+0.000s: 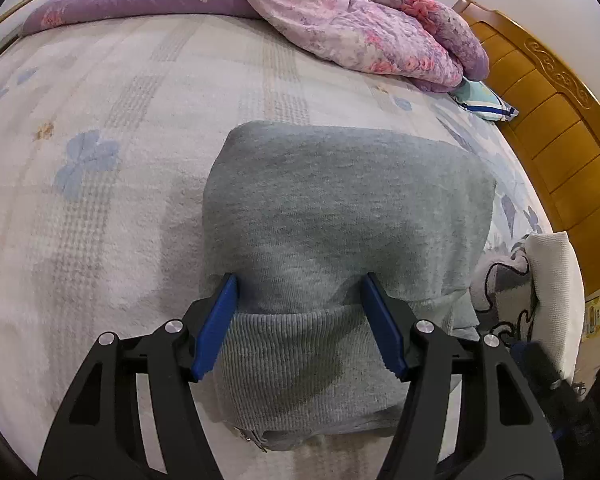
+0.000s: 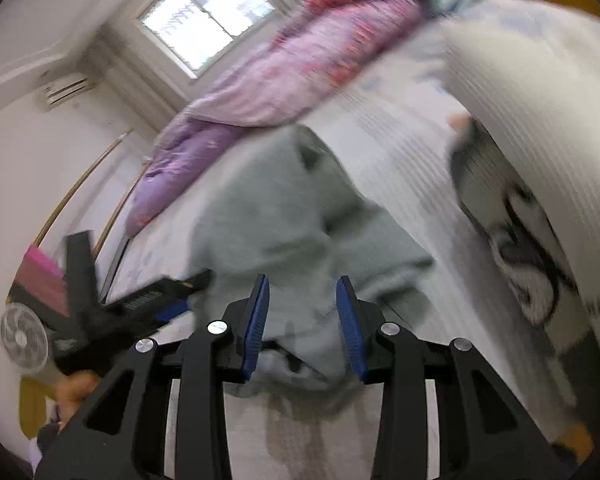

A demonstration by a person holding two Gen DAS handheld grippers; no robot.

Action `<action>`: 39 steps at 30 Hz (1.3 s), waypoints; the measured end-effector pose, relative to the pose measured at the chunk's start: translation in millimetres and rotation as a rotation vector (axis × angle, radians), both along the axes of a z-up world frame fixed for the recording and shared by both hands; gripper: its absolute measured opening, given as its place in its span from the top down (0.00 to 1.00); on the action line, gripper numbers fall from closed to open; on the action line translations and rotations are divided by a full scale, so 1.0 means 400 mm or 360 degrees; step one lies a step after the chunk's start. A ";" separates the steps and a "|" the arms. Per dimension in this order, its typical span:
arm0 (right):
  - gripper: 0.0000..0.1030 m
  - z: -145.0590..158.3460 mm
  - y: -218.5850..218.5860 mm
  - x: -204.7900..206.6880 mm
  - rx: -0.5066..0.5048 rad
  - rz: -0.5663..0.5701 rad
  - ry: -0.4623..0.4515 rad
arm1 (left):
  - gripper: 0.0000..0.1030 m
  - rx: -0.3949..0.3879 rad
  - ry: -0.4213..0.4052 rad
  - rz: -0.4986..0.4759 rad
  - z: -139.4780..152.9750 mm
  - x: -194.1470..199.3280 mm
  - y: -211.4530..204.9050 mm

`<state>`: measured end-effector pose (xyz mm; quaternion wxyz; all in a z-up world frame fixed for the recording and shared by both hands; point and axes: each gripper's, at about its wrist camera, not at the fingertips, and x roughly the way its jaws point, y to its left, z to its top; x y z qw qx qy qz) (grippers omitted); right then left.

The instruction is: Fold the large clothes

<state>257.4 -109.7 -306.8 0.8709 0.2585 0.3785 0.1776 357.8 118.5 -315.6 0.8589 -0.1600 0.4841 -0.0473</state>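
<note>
Grey sweater (image 1: 340,216) folded on bed (image 1: 100,200) (floral) — left hand-held gripper (image 1: 299,292) spread

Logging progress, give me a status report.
Left gripper open over folded grey sweatshirt. Right gripper open, view blurred. White printed garment beside it.

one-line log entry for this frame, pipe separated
stage: folding | item: grey sweatshirt folded on bed | left gripper: open, straddling hem | right gripper: open over grey fabric, view blurred
</note>
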 end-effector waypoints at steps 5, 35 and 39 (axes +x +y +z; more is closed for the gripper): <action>0.68 -0.056 0.067 0.111 -0.0045 0.0133 0.0073 | 0.39 0.0057 0.0033 -0.0028 -0.002 0.013 -0.018; 0.33 -0.254 -0.075 0.048 0.0518 -0.0058 0.0594 | 0.27 -0.0252 0.0000 0.0156 -0.101 -0.097 0.085; 0.29 -0.269 -0.052 0.086 0.0668 -0.0073 0.0571 | 0.27 -0.0336 0.0036 0.0152 -0.121 -0.087 0.092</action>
